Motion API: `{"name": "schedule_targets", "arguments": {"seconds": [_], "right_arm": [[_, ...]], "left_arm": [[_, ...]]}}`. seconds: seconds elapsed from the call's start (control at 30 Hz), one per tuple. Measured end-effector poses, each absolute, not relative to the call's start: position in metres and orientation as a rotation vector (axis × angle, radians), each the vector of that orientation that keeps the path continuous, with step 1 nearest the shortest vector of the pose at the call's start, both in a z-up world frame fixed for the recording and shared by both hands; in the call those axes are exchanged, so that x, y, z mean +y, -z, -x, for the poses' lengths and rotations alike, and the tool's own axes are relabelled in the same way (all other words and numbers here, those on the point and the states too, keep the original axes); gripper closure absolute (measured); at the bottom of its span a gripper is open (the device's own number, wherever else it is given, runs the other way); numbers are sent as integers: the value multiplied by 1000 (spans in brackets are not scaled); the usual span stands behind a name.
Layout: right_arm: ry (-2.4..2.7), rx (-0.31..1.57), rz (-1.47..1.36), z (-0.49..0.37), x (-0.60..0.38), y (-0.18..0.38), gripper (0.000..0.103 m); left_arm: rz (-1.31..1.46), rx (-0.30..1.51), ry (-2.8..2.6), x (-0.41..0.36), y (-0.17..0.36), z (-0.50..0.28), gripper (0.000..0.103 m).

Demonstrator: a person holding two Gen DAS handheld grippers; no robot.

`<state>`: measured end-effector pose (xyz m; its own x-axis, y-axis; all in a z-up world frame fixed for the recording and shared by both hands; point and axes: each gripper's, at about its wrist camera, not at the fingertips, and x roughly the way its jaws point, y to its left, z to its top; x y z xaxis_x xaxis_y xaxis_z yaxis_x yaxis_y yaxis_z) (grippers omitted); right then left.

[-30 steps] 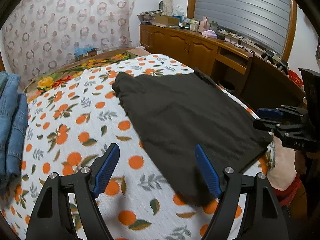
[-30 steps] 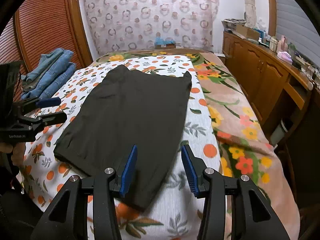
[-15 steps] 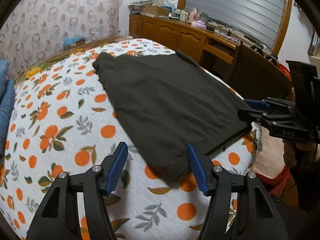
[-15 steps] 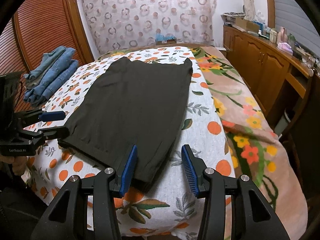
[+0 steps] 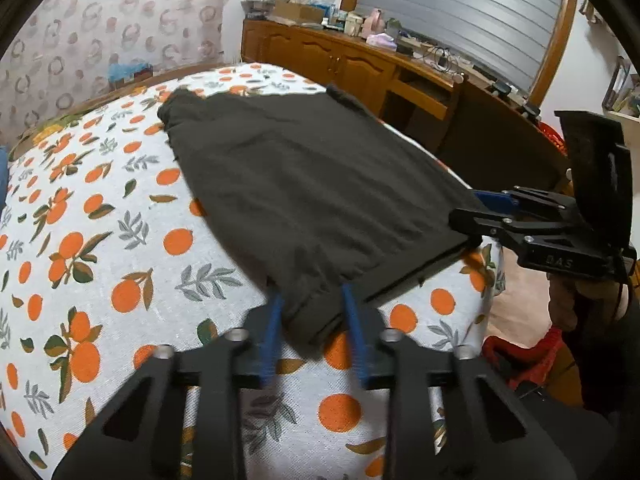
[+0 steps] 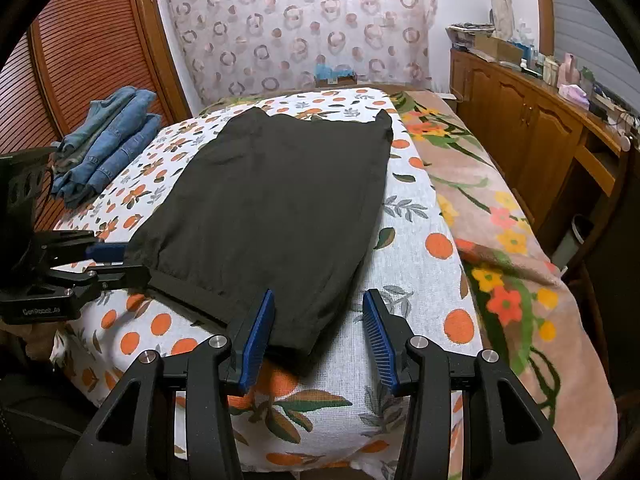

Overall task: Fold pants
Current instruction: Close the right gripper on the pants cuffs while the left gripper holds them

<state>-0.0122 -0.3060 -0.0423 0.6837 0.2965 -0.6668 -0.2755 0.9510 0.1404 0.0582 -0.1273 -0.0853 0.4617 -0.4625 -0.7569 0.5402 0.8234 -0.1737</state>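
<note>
Two grippers are working the black pants: left gripper closing onto one hem corner, right gripper standing half-open around the other.

"DAS" on right tongs; "GenRobot.AI" on left tongs.

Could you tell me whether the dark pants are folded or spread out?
Spread flat: the pants lie lengthwise, unfolded across the orange-print sheet.

Black grippers, ribbed blue pads, silver screws
</note>
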Motion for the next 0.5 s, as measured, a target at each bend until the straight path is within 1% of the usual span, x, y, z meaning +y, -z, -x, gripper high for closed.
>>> {"name": "schedule_targets", "arguments": {"seconds": [0.17,0.5], "right_arm": [[-323,744,-21,17,-305,40,55],[-333,770,-26,16,-302,49,55]], "left_arm": [[-51,861,612,-117,71,-56,85],[-66,904,591,-117,84,-59,85]]}}
